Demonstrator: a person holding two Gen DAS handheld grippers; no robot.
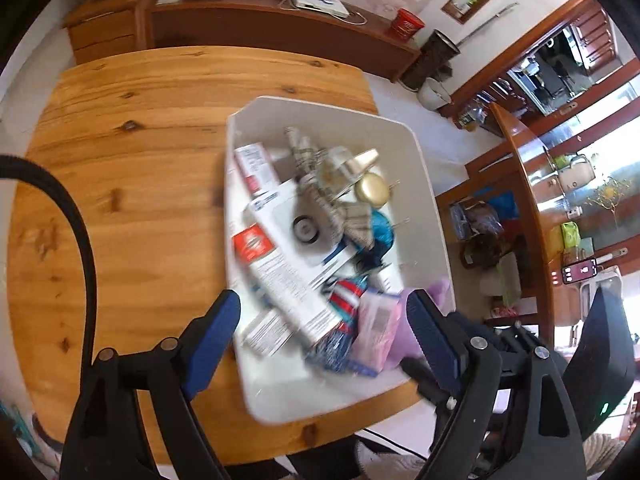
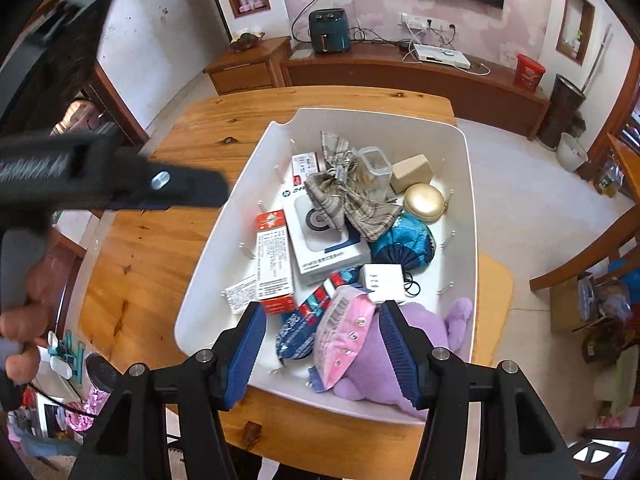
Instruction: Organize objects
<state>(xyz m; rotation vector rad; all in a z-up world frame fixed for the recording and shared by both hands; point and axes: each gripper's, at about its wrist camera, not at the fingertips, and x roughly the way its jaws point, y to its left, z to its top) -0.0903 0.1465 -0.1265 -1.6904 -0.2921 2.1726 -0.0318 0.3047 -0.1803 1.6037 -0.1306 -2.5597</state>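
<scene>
Overhead now: right gripper [image 2: 322,348] jaws spread wide, empty, above pink packet [image 2: 344,332] and purple plush [image 2: 420,344] at near end of white bin [image 2: 472,208]. Left gripper [image 1: 324,334] likewise agape, holding nothing. Everything heaped inside bin on wooden table [image 2: 168,240]; tabletop otherwise bare. Fits either pile awaiting sorting or gathering finished. Stage unsettled.

White bin [image 2: 472,216] on worktop, centre frame, filled: purple plush [image 2: 424,336] lower right, pink packet [image 2: 340,336] beside it, plaid cloth [image 2: 352,196] over white box [image 2: 320,240], gold round case [image 2: 424,200], teal pouch [image 2: 412,244], red-white carton [image 2: 274,260].
</scene>
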